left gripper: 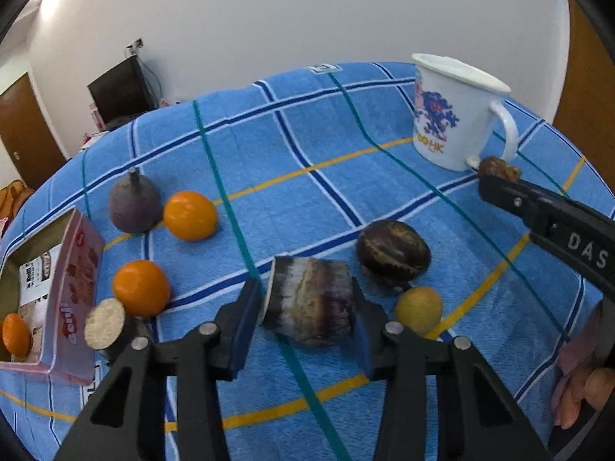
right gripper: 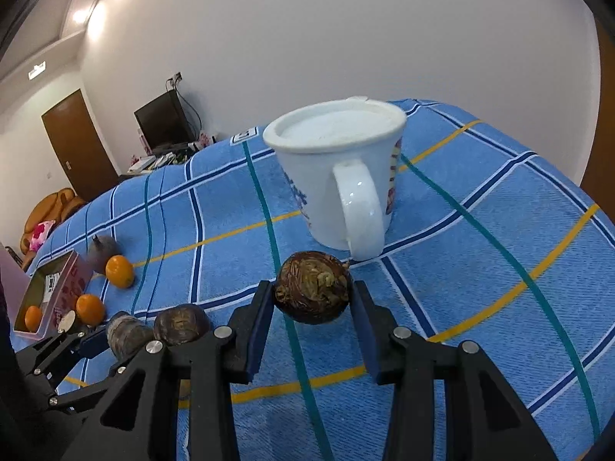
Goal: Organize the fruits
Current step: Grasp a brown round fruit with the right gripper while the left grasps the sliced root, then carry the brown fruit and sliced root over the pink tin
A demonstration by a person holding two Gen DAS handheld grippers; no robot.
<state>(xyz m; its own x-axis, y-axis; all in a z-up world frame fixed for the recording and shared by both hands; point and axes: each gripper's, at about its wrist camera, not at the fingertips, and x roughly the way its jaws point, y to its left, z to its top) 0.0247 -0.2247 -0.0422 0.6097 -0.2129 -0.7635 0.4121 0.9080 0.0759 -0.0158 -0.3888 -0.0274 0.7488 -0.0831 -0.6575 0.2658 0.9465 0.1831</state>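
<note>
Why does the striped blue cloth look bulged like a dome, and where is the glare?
Left wrist view: the fisheye lens bends the blue cloth into a dome, dark corners frame it, and ceiling light flares at upper left. Right wrist view: same bending; bright ceiling lights upper left, a small highlight on the white mug handle; nearby fruit looks fairly sharp.

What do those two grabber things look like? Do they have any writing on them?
Both are black plastic claws. The left gripper and the right gripper each have two angled fingers tipped with dark blue pads and joined by round silver rivets. The right gripper's arm carries white letters reading "DAS". No cables or sleeves show.
</note>
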